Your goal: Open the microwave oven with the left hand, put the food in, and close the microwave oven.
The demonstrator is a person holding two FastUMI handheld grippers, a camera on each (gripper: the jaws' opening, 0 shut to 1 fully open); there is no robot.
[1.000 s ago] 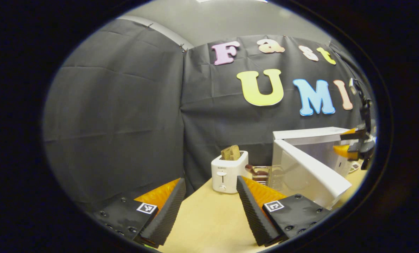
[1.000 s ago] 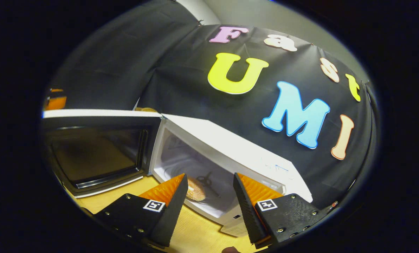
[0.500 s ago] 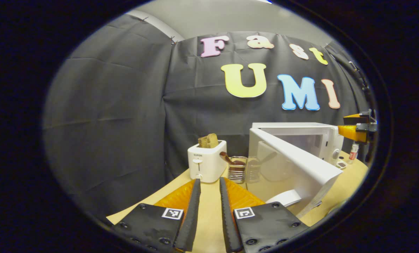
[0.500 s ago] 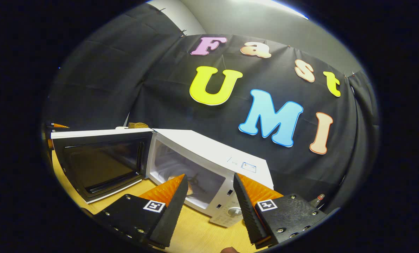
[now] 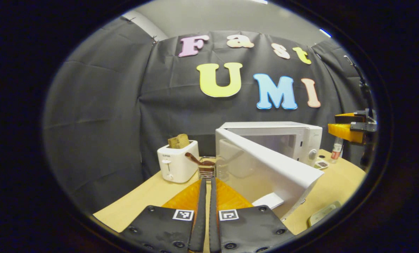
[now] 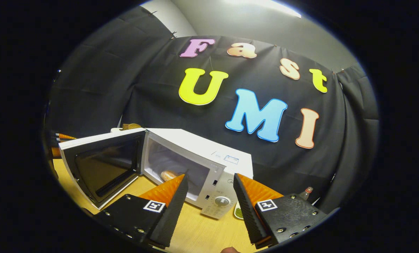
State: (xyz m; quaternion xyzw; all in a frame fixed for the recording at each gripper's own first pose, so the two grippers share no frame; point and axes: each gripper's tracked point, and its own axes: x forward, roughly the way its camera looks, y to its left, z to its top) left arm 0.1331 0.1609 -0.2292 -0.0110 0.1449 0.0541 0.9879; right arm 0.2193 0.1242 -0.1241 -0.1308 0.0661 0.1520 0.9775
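Currently, step: closing.
Food (image 6: 169, 174): inside microwave (image 6: 209, 158).
Door (image 5: 265, 165): swung wide.
Left gripper (image 5: 205, 211): fingers pressed together, empty.
Right gripper (image 6: 209, 200): fingers spread, empty.
Next: push door shut.

place: recording booth | evidence: black cloth wall (image 5: 100, 116); tabletop microwave (image 6: 209, 158), toaster (image 5: 176, 160)

1. microwave (image 6: 209, 147): white body, its door (image 6: 102, 167) white-edged with a dark window.
2. food (image 6: 169, 174) inside: golden brown.
3. toaster (image 5: 177, 161): white, with brown bread (image 5: 178, 141) on top.
4. desk (image 5: 149, 196): pale wood grain.
5. bottle (image 5: 336, 149): red label, white cap.
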